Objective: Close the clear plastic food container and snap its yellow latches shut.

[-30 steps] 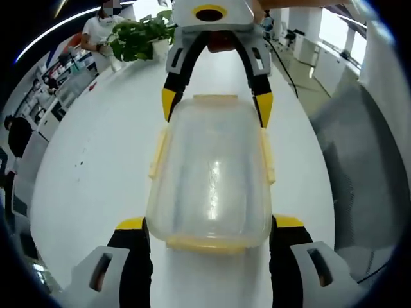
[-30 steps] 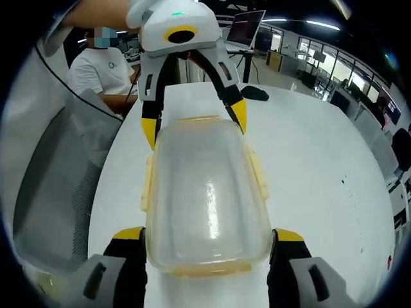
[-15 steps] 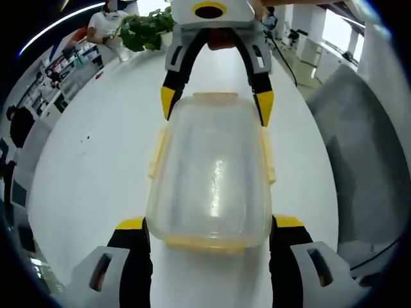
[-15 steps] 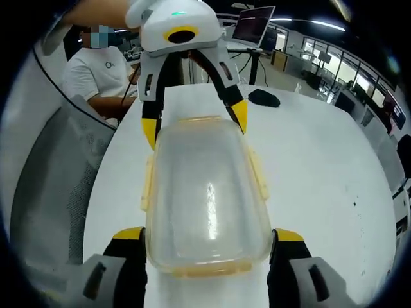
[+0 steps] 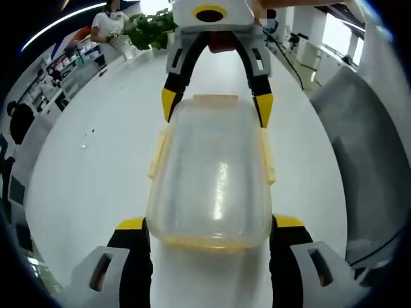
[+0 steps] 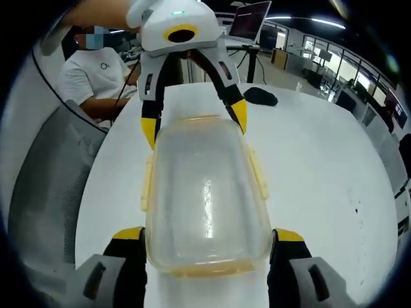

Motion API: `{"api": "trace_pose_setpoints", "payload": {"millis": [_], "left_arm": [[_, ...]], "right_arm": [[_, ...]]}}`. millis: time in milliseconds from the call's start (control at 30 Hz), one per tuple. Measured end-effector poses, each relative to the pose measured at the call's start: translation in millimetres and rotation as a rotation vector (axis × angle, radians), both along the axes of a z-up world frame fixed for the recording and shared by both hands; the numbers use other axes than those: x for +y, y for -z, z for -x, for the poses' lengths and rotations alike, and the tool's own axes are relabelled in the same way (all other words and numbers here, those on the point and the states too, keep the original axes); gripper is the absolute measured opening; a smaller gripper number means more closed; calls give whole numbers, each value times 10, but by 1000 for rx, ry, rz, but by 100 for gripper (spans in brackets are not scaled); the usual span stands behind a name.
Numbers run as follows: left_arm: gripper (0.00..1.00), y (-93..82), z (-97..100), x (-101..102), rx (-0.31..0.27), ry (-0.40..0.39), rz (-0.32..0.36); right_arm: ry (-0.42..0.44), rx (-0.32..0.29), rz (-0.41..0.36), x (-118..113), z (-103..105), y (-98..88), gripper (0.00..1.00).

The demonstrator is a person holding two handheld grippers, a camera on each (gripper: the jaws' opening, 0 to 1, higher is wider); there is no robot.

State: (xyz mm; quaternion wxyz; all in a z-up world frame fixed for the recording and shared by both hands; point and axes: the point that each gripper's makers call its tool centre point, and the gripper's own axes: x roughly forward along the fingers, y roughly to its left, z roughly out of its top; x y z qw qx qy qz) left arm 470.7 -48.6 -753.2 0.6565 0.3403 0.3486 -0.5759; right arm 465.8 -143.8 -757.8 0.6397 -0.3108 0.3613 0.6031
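The clear plastic container (image 5: pixel 212 173) with its lid on lies lengthwise between my two grippers over the white table. Yellow latches (image 5: pixel 157 153) run along its long sides and ends; I cannot tell whether they are snapped down. My left gripper (image 5: pixel 210 223) is shut on the container's near end in the left gripper view. My right gripper (image 5: pixel 216 106) grips the far end there. In the right gripper view the container (image 6: pixel 205 192) sits between the right gripper (image 6: pixel 210 232) at the bottom and the left gripper (image 6: pixel 194 123) at the top.
The white table (image 5: pixel 96 167) stretches far to one side. A grey mesh chair (image 6: pixel 45 186) stands by its edge. A seated person (image 6: pixel 96 70), a black mouse (image 6: pixel 260 96), a monitor (image 6: pixel 250 19) and a green plant (image 5: pixel 151 29) lie beyond.
Both grips on the container look the same. The background has drifted in both views, so the grippers and the container have shifted together over the table.
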Motion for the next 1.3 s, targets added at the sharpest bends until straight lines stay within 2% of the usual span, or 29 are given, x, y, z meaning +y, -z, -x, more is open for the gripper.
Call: {"api": "trace_pose_setpoints", "payload": {"millis": [233, 400, 600, 833, 1067, 1133, 1200, 1233, 1267, 1300], "left_arm": [[73, 7, -234, 20, 1, 7, -17], [73, 5, -418, 25, 6, 8, -1], [73, 7, -542, 13, 6, 9, -2], [74, 6, -534, 12, 11, 14, 25], [74, 5, -539, 11, 5, 19, 13], [75, -1, -536, 11, -2, 22, 13], [81, -24, -558, 1, -28, 21, 18], [89, -36, -550, -30, -12, -3, 43], [98, -51, -524, -62, 12, -27, 69], [99, -57, -485, -97, 40, -44, 93]], "right_arm": [[5, -4, -16, 28, -242, -2, 78], [10, -3, -22, 34, -408, -6, 78], [6, -2, -18, 28, -535, -8, 78], [8, 1, -31, 31, -519, -9, 79], [12, -2, -25, 32, -516, -13, 80], [18, 0, -32, 52, -508, -36, 83], [43, -7, -58, 120, -519, -76, 99], [47, -25, -47, 107, -543, -91, 99], [34, -14, -69, 155, -516, -126, 99], [32, 2, -79, 178, -488, -155, 99]]}}
